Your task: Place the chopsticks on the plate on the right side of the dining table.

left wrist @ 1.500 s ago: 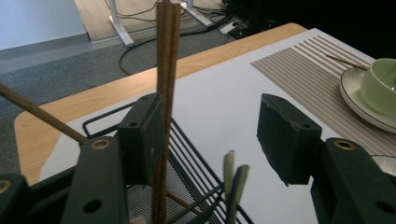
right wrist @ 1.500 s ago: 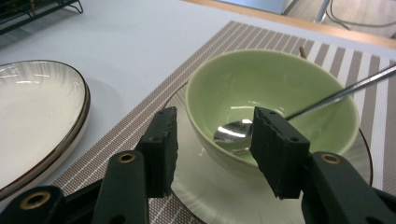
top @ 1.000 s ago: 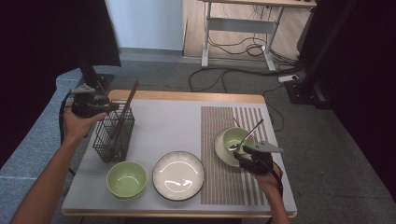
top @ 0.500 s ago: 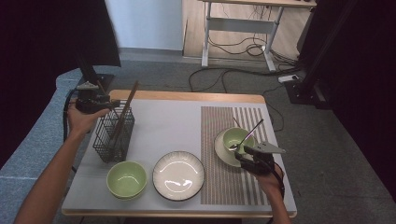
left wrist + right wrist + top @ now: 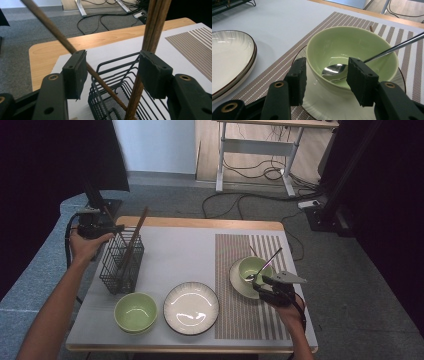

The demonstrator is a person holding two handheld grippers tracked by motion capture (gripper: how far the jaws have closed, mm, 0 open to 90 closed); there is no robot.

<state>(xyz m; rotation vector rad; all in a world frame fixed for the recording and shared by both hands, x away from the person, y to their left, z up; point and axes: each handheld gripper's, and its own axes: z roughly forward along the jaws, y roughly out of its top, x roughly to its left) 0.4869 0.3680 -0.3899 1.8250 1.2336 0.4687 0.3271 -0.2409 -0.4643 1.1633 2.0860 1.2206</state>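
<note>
A black wire basket (image 5: 121, 262) (image 5: 117, 90) stands at the table's left and holds wooden chopsticks (image 5: 134, 240) (image 5: 152, 27). My left gripper (image 5: 115, 228) (image 5: 112, 71) hovers open at the basket's far rim. One slanted chopstick (image 5: 52, 28) crosses by its left pad, and the upright ones pass behind its right pad (image 5: 153, 72). At the right, a green bowl (image 5: 252, 268) (image 5: 362, 42) sits on a saucer (image 5: 240, 285) with a metal spoon (image 5: 265, 262) (image 5: 334, 70) in it. My right gripper (image 5: 259, 283) (image 5: 325, 78) is open, its jaws on either side of the bowl's near rim.
A second green bowl (image 5: 135, 312) and a white plate (image 5: 191, 307) (image 5: 229, 57) lie near the front edge. A striped placemat (image 5: 240, 320) covers the right part of the table. Desk legs and cables lie on the floor behind.
My left gripper has shifted a little and sunk slightly at the basket's chopsticks. The right gripper has kept still at the bowl.
</note>
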